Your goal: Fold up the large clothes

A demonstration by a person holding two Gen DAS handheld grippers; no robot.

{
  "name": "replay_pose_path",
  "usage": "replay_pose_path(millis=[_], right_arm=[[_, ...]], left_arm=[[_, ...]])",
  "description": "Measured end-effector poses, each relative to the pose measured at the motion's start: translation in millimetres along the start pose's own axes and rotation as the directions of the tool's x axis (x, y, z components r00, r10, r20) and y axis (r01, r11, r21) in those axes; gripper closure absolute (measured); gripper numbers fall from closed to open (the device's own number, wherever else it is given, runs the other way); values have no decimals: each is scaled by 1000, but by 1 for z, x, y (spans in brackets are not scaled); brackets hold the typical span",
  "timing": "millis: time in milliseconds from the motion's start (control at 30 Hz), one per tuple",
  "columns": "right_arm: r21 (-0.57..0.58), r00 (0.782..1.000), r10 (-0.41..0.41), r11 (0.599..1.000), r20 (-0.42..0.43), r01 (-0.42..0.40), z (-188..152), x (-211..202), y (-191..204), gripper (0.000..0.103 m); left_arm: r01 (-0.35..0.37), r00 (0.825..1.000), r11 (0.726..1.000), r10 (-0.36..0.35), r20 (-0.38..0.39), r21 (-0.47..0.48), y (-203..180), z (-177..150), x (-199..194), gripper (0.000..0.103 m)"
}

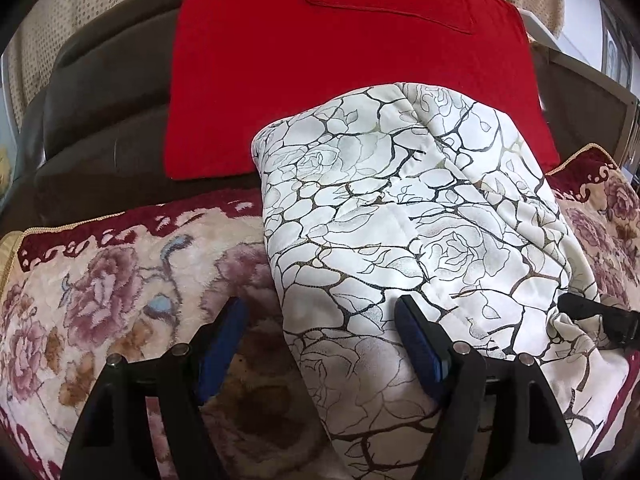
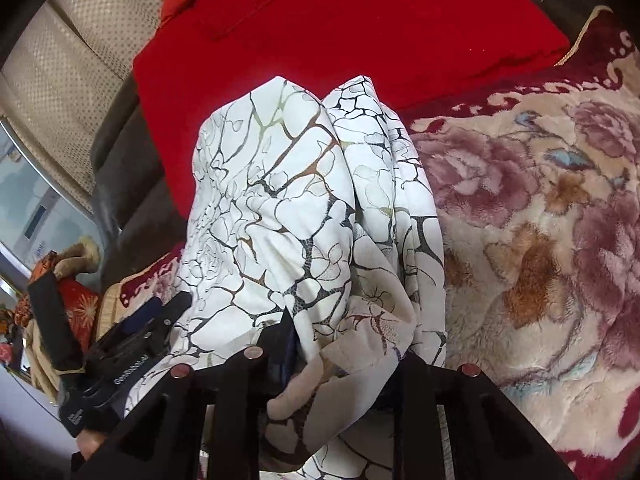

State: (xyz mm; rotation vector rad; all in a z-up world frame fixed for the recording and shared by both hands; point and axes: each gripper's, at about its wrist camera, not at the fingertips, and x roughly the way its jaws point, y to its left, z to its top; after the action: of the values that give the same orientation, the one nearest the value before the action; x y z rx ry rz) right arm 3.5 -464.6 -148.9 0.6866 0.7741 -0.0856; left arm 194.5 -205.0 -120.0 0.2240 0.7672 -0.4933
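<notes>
A large white garment with a dark rose-and-crackle print lies in a folded heap on a floral plush blanket. My left gripper is open over the garment's near left edge; its right finger rests on the cloth and its left finger is over the blanket. In the right wrist view the garment rises in two bunched folds. My right gripper has cloth draped between and over its fingers, which hides the tips. The left gripper shows at the lower left of that view, and the right gripper at the right edge of the left view.
A floral plush blanket with a maroon border covers the seat. A red cushion cover leans on the dark sofa back behind the garment. Beige dotted curtains and clutter lie at the left of the right view.
</notes>
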Motion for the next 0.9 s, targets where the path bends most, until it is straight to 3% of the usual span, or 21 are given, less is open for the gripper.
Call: replay_pose_path(millis=[433, 600, 633, 667, 733, 900], right_arm=[[19, 999, 45, 999, 12, -45, 1, 4, -6, 73], [26, 996, 87, 996, -14, -86, 4, 0, -6, 66], [34, 994, 102, 994, -35, -101, 7, -2, -5, 58], [37, 991, 118, 993, -58, -116, 10, -7, -4, 44], [12, 993, 99, 995, -65, -98, 18, -19, -2, 32], [-64, 1000, 17, 998, 20, -15, 52, -43, 4, 27]], left_arm=[[14, 1000, 1000, -14, -8, -8, -1, 4, 10, 25], [75, 996, 997, -76, -52, -17, 14, 22, 17, 25], [68, 996, 997, -70, -49, -39, 22, 28, 17, 25], [49, 998, 997, -51, -37, -59, 32, 33, 17, 25], [20, 1000, 996, -22, -20, -89, 47, 42, 19, 25], [-53, 998, 987, 50, -24, -152, 71, 54, 32, 25]])
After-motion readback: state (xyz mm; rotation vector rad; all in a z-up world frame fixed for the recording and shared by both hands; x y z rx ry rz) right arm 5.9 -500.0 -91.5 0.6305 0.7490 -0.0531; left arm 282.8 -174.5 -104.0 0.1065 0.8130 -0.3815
